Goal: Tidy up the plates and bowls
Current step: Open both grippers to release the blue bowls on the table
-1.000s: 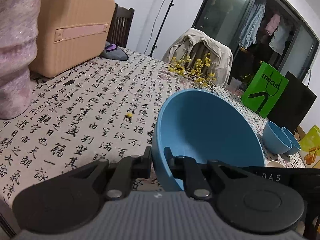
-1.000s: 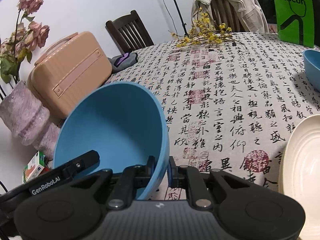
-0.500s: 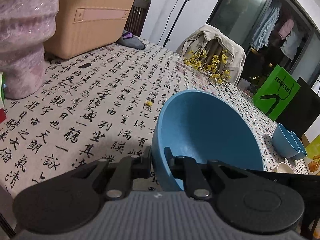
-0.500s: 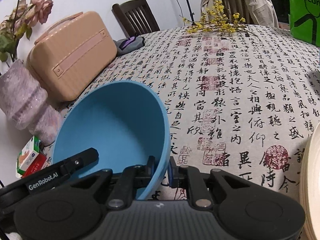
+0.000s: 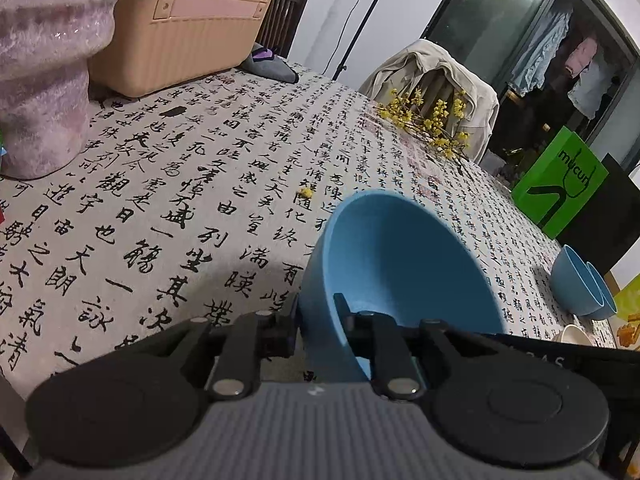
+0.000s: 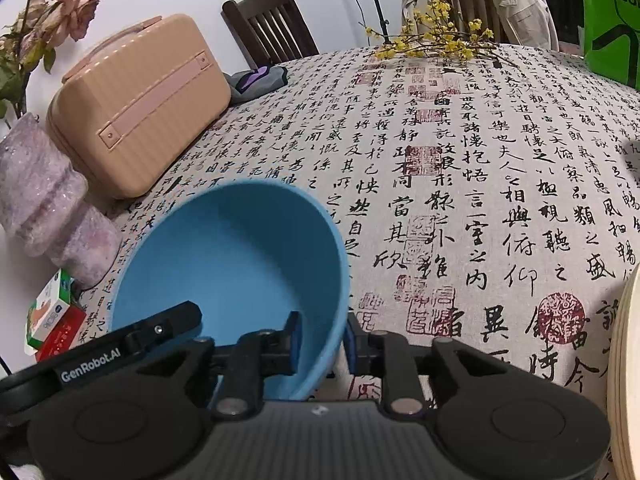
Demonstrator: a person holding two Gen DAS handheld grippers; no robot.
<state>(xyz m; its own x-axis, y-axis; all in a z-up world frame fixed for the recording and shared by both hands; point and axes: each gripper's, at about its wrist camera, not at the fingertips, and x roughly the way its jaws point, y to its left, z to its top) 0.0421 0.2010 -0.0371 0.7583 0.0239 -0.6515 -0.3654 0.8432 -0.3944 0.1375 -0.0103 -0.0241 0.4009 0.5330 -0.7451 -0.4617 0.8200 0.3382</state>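
Note:
A large blue bowl point(image 5: 400, 272) sits low on the calligraphy tablecloth point(image 5: 180, 200), tilted a little away from me. My left gripper point(image 5: 318, 316) straddles the bowl's near-left rim. Its jaws are opening and stand only slightly apart from the wall. In the right wrist view the same bowl point(image 6: 224, 260) has its right rim between the fingers of my right gripper point(image 6: 322, 336). Those jaws are opening too, and a clear gap shows on the inner side. Part of the left gripper point(image 6: 160, 328) reaches in at the bowl's far edge.
Two small blue bowls point(image 5: 580, 288) lie nested at the far right, with a cream cup point(image 5: 576, 336) near them. A stack of cream plates point(image 6: 628, 360) is at the right edge. A pink case point(image 6: 136, 108), a lilac vase point(image 6: 52, 208), yellow flowers point(image 6: 436, 40) and a green bag point(image 5: 560, 184) ring the table.
Both grippers sank toward the table with the bowl. Their jaws, clamped on the rim before, have parted, the right more than the left.

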